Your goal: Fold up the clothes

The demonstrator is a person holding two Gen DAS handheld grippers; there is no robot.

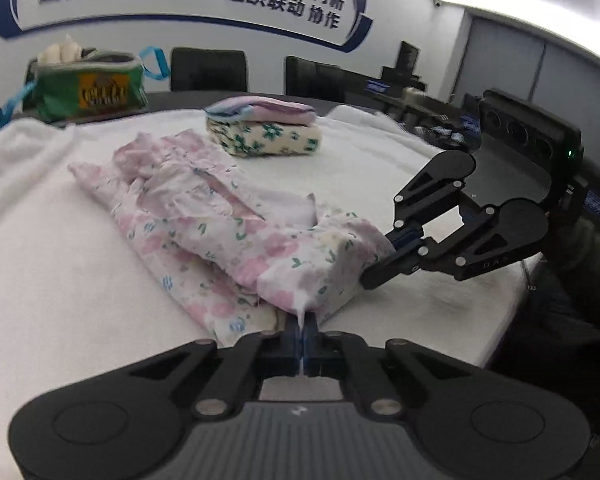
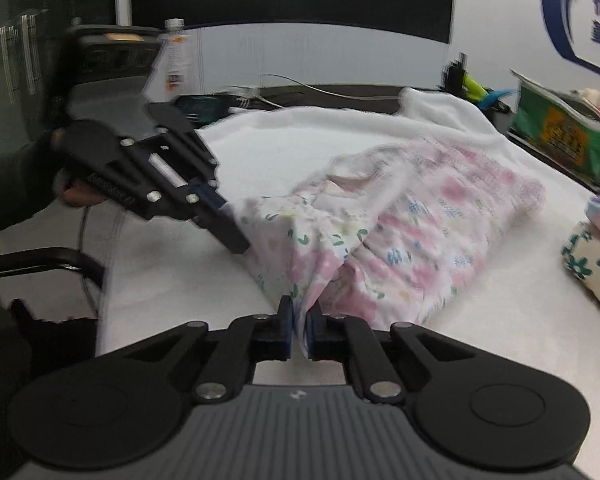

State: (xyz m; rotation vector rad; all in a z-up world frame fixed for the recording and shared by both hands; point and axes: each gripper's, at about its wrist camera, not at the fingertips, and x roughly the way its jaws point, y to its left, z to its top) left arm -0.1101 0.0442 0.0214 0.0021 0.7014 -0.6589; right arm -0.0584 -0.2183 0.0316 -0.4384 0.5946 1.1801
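The table is covered by a white towel, and wide bare stretches of it lie open on either side of the garment, out to the near edge. The floral garment, pink and white with small green and blue sprigs, lies rumpled and partly folded near the middle, its near end lifted into a ridge. Toward the far edge sits a stack of folded clothes, well apart from it. A green pouch stands at the far corner, dark chairs and a lettered wall behind. The left tongs are pressed together, pinching the garment's near hem. The right tongs are likewise clamped on a fold of the same cloth.
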